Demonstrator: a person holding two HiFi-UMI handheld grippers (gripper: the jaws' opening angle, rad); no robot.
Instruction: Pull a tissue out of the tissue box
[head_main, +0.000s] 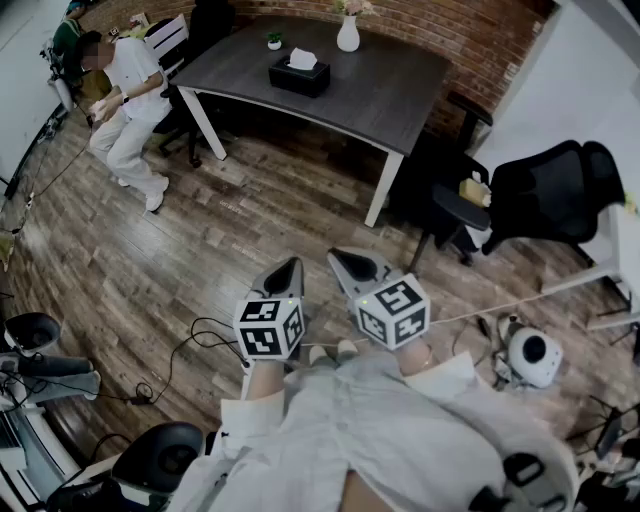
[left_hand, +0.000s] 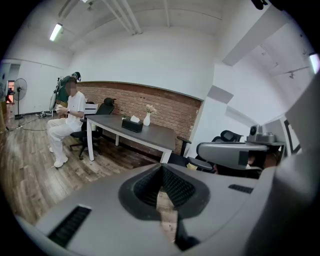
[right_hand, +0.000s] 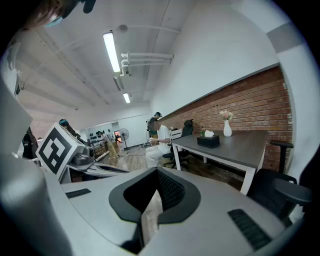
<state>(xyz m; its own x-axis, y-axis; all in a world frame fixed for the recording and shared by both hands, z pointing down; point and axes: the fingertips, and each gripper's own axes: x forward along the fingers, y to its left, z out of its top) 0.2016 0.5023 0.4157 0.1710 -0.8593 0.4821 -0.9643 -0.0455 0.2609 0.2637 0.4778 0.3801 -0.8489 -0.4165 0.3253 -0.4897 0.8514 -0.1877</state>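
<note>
I find the left gripper with its jaws shut together, gripping nothing and touching nothing. The right gripper is in the same condition, jaws closed on themselves. Both are held side by side over the floor, well apart from the table. The tissue box sits on the table's far half, near a vase, with a tissue standing out of its top.

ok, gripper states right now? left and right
Left gripper: closed, nothing between the jaws.
Right gripper: closed, nothing between the jaws.
</note>
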